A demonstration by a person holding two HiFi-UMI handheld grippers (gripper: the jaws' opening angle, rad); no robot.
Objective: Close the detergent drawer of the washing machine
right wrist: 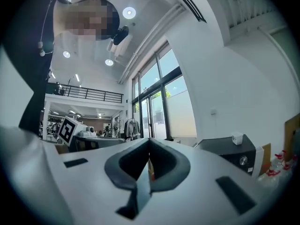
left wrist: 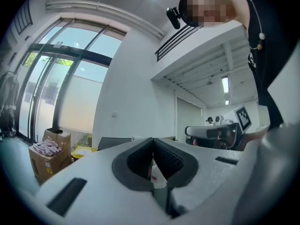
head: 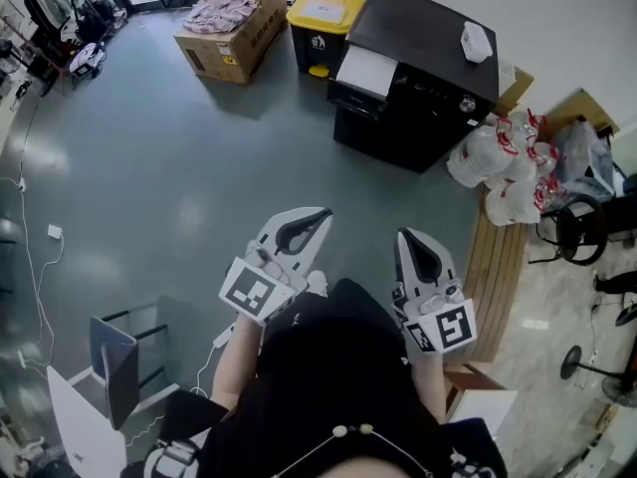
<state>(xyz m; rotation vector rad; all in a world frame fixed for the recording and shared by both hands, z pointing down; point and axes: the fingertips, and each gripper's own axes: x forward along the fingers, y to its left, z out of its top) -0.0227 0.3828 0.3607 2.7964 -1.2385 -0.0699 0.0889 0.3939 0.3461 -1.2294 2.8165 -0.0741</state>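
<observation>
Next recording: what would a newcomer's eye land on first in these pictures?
Both white tools, the left tool and the right tool, are held shut and empty at the bottom centre, close to the person's chest. Across the grey floor, at the upper right, stands the black washing machine with its white drawer pulled out, a yellow bin beside it.

Grey floor [head: 179, 157], white walls [left wrist: 136, 93], tall windows [left wrist: 61, 93].

The floor [head: 149, 167] is smooth and glossy, throwing back light. The box [head: 234, 43] is plain brown cardboard. The washing machine [head: 428, 38] has a black, matt top. The slatted boards [head: 503, 267] are pale wood.
</observation>
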